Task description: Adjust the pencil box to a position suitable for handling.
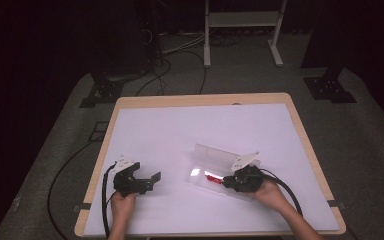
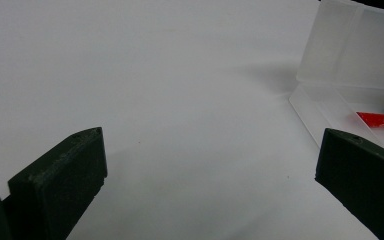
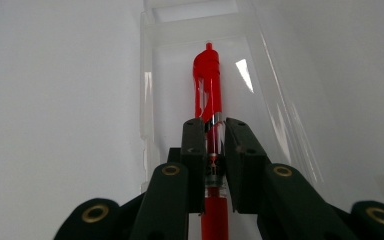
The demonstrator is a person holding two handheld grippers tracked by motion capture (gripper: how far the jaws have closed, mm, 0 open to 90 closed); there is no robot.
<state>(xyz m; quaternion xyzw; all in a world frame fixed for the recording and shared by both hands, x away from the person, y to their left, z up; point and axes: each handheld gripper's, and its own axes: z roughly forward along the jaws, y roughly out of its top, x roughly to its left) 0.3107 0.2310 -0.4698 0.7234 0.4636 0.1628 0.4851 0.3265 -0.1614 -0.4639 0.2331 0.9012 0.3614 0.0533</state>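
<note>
— Black jaws of the right gripper (image 3: 214, 131) sit closest, clenched on a red pen (image 3: 208, 75). What's around?

— Plain white table (image 1: 180, 130) with a wooden rim, grey floor past it, cables and a pale metal frame (image 1: 242, 20) at the far side, and darkness beyond.

— Anything hard to read?

— The pen's near end is cut off below the jaws, and from above only a short red bit shows. The clear plastic case (image 1: 215, 162) nearly melts into the white top.

— Where's the pen lying?

— Inside the open case, right of centre, near the person, running straight out from the right gripper's jaws.

— And the left gripper (image 1: 152, 178)?

— Released, jaws wide over bare table, well left of the case.
</note>
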